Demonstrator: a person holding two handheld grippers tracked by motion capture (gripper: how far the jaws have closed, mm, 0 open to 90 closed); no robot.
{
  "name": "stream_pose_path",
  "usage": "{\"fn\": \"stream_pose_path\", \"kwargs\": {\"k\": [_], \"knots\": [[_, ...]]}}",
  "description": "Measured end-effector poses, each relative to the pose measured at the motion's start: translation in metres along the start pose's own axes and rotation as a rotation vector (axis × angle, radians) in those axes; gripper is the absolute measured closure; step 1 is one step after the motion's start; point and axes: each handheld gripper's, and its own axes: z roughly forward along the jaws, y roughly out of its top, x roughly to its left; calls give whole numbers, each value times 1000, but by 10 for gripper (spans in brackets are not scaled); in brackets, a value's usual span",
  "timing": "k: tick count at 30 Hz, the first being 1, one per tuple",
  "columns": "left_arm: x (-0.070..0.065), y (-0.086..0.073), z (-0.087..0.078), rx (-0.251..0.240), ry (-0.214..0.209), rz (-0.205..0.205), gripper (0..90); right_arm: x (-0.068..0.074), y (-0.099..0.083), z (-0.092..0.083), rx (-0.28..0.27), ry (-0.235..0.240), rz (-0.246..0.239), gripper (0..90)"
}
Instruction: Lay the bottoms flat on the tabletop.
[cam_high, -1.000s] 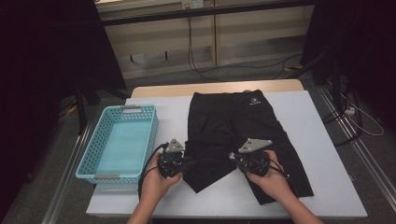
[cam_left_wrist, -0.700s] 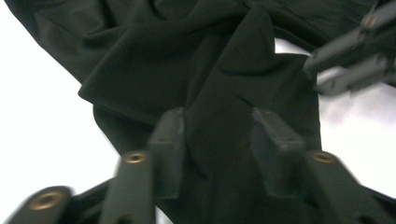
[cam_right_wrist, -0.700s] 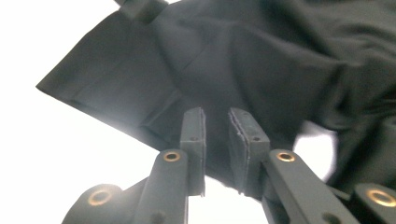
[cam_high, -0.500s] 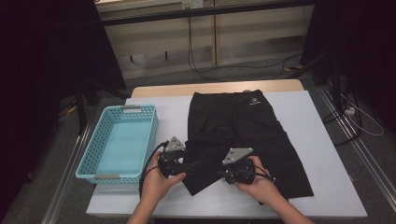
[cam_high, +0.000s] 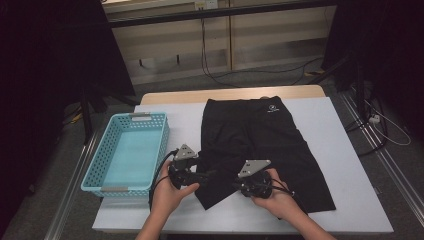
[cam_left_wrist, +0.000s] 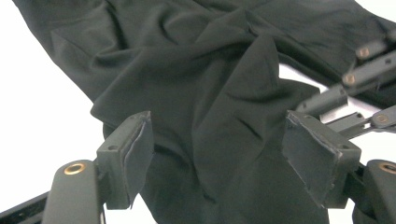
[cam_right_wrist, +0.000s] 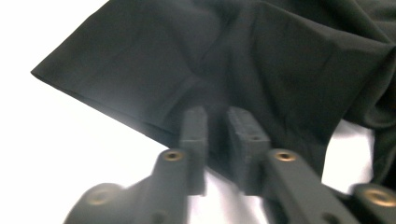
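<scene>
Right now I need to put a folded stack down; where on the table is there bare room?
The white table is bare along its right side, beside the black shorts, and in a strip at the far edge. The blue basket is empty. Crowded: the near middle, where left gripper and right gripper work the cloth.

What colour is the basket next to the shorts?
The basket is light blue, clearest in the high view.

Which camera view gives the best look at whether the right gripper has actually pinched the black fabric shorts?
The right gripper view: the right gripper has its jaws nearly together, closed on the hem of the black fabric shorts. The high view shows that gripper over the folded leg, its jaws hidden. The left gripper view shows its linkage at the right edge.
</scene>
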Motion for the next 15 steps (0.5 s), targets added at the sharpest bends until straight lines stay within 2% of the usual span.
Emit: {"fn": "stream_pose_path", "kwargs": {"k": [4, 9, 13, 15], "knots": [[1, 1, -3, -9, 2, 1, 257, -1, 2, 0, 15, 4, 7, 898], [1, 2, -5, -9, 5, 5, 257, -1, 2, -3, 30, 15, 33, 900], [3, 2, -7, -11, 7, 0, 258, 2, 0, -8, 49, 44, 55, 900], [4, 1, -8, -10, 11, 2, 258, 4, 0, -10, 54, 50, 51, 900]]}}
